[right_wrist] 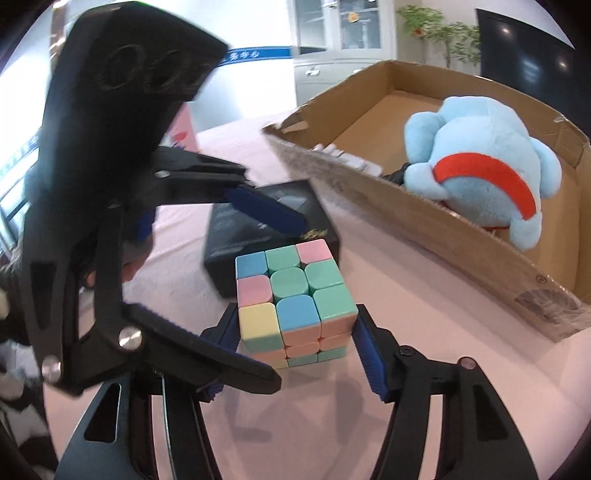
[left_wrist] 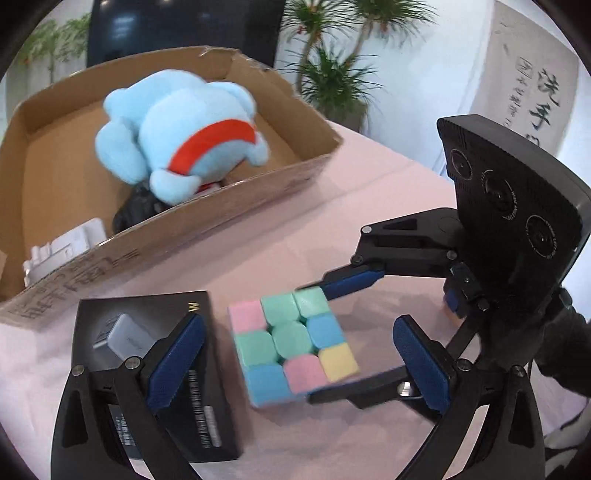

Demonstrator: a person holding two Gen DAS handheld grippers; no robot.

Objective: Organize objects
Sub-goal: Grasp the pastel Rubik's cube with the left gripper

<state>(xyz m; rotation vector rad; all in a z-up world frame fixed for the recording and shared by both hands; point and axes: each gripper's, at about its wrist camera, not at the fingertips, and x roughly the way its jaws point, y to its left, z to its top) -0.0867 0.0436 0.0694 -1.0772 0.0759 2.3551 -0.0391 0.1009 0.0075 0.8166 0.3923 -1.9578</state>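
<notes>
A pastel puzzle cube [left_wrist: 293, 343] [right_wrist: 295, 302] stands on the pink table. My right gripper [right_wrist: 297, 341] is shut on the cube, its blue pads [right_wrist: 365, 350] against both sides; it also shows in the left wrist view [left_wrist: 314, 339]. My left gripper [left_wrist: 295, 365] is open above the table, its left pad [left_wrist: 177, 362] over a black charger box [left_wrist: 147, 369] [right_wrist: 266, 221] beside the cube, its right pad beyond the cube. In the right wrist view the left gripper [right_wrist: 266, 280] looms at the left. A cardboard box [left_wrist: 207, 218] [right_wrist: 443, 229] holds a blue plush toy [left_wrist: 177, 136] [right_wrist: 480, 162].
Inside the cardboard box are also a white object [left_wrist: 62, 251] [right_wrist: 347, 157] and a black object [left_wrist: 136, 210]. Potted plants [left_wrist: 332, 74] and a dark screen [left_wrist: 184, 22] stand behind the table. A cabinet [right_wrist: 340, 48] is at the far wall.
</notes>
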